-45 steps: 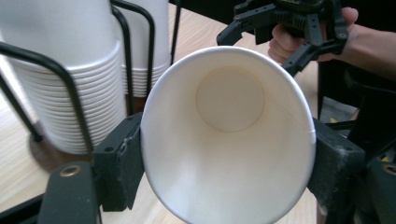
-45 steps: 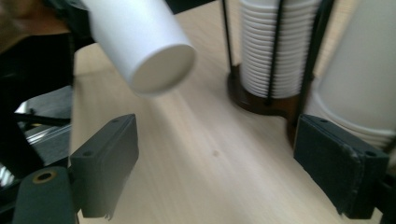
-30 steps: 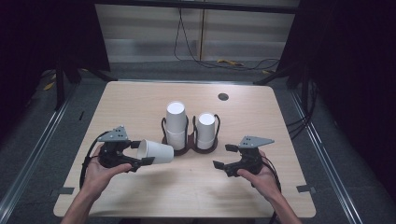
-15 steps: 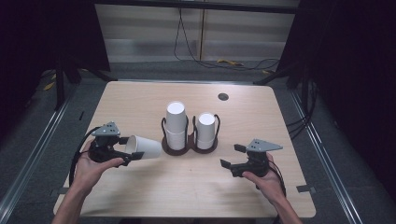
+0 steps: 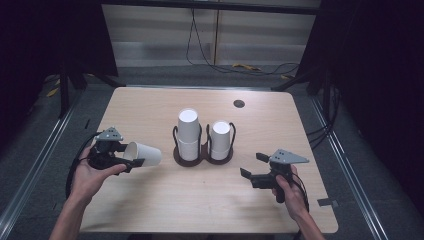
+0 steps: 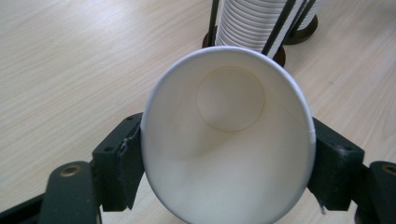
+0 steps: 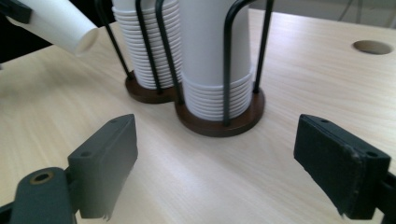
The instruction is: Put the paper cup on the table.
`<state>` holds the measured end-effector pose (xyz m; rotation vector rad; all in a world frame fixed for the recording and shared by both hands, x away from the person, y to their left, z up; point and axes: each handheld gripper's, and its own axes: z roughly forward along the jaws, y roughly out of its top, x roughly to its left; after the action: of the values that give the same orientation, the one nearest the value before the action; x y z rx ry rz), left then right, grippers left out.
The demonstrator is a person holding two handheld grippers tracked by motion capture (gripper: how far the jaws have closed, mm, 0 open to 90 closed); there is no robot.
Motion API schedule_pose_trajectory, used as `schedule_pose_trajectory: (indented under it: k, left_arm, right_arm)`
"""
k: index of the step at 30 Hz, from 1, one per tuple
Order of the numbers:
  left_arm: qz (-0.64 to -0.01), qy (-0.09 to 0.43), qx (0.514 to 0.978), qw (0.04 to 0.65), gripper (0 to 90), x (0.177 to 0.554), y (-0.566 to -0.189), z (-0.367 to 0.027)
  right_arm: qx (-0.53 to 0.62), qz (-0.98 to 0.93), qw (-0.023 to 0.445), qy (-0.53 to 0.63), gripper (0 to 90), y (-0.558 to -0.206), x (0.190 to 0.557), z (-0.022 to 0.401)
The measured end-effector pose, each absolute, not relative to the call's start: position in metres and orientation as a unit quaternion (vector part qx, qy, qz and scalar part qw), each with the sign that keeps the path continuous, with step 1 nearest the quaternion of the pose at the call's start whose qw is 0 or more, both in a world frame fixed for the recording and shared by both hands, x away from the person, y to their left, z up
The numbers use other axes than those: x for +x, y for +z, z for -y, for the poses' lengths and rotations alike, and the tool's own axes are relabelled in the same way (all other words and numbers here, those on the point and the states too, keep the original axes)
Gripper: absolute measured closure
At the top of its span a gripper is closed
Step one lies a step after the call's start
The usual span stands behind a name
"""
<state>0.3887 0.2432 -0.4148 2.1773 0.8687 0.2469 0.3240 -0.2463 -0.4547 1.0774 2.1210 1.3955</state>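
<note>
One paper cup (image 5: 142, 153) lies sideways, pinched at its rim by the left gripper (image 5: 131, 156), base pointing toward the cup holder (image 5: 202, 155); the right gripper (image 5: 252, 166) stands spread, empty, right of it.

- Wooden table (image 5: 150, 107): light, pale grain, rounded corners.
- Cable hole (image 5: 239, 103): round, dark, far right of centre on the table top.
- Black cables (image 5: 200, 50) trail over the grey floor beyond the far edge; a yellow piece (image 5: 245, 66) lies among them.
- Metal rails (image 5: 30, 172) run along the floor on the left and right of the table.
</note>
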Motion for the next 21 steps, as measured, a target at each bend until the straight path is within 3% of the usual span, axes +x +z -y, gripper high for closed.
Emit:
schedule_pose_trajectory:
  k: [9,21]
  left_arm:
    - [-0.353,0.114,0.866,0.334,24.2,0.407,-0.406,-0.245]
    - [-0.372,0.109,0.879,0.278,24.1,0.428,-0.412,-0.237]
  right_arm:
    - [0.390,-0.732,0.237,0.505,13.6,-0.449,0.316,0.245]
    - [0.399,-0.735,0.232,0.497,13.7,-0.453,0.318,0.245]
